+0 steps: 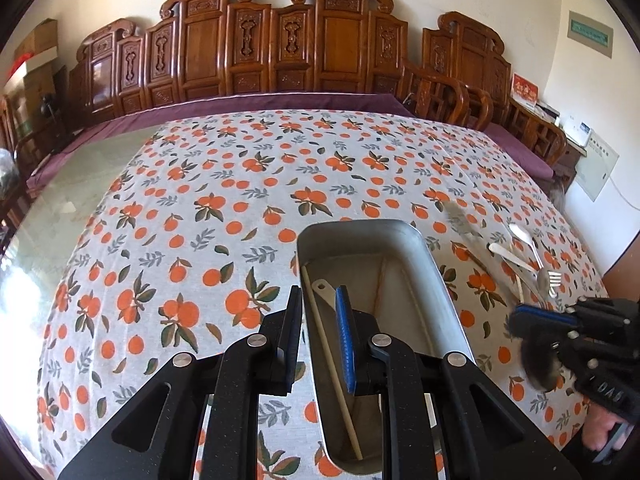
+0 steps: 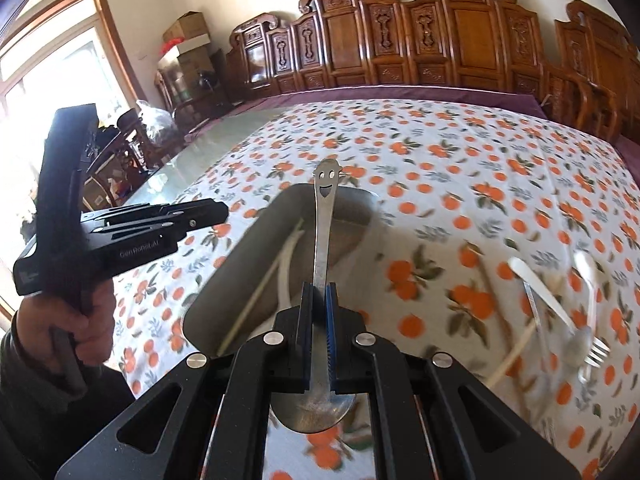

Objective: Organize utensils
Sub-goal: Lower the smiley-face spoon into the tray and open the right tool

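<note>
A metal tray [image 1: 416, 240] stands on the orange-print tablecloth and holds a white chopstick [image 1: 332, 356] and a white spoon [image 1: 326, 294]. My left gripper [image 1: 320, 340] is open, its jaws straddling the tray's left wall. My right gripper [image 2: 319, 332] is shut on a steel spoon [image 2: 322, 240] with a smiley-face handle end, held over the near edge of the tray [image 2: 360, 216]. The right gripper also shows at the right of the left wrist view [image 1: 536, 322]. Loose spoons [image 2: 544, 292] and a fork [image 2: 596, 354] lie on the cloth to the right.
The loose utensils also show in the left wrist view [image 1: 524, 256]. Carved wooden chairs [image 1: 280, 48] line the far side of the table. Bare glass tabletop [image 1: 80, 184] lies left of the cloth. The left gripper's body [image 2: 120, 236] is at the left of the right wrist view.
</note>
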`<state>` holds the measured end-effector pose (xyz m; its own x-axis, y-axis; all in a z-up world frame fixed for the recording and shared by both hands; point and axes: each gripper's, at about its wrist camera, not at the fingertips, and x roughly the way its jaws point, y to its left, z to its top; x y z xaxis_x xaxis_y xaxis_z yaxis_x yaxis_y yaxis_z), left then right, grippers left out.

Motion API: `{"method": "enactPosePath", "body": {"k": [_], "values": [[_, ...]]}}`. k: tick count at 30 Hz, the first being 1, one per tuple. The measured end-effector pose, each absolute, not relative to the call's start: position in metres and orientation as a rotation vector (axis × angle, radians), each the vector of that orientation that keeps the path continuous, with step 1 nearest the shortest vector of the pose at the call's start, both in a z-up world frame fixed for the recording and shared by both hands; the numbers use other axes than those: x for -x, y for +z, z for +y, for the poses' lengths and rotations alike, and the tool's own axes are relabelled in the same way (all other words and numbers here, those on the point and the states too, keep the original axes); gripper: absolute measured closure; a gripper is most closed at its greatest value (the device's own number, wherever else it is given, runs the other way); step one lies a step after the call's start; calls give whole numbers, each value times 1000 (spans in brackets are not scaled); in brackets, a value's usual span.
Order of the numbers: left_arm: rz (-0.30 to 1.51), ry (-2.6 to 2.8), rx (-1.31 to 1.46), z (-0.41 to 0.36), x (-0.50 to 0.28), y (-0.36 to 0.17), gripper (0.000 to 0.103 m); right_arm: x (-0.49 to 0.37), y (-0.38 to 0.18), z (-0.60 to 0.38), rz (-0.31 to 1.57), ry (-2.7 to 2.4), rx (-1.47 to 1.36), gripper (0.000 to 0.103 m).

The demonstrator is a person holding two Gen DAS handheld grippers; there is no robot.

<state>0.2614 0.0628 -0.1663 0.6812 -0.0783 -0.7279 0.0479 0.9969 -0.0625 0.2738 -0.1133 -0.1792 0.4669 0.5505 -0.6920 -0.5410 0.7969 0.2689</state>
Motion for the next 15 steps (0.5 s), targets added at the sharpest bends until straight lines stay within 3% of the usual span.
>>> {"method": "enactPosePath", "body": {"k": [15], "values": [[804, -53, 55, 75, -260, -162, 87, -306, -212, -46, 929, 633, 46, 96]]}}
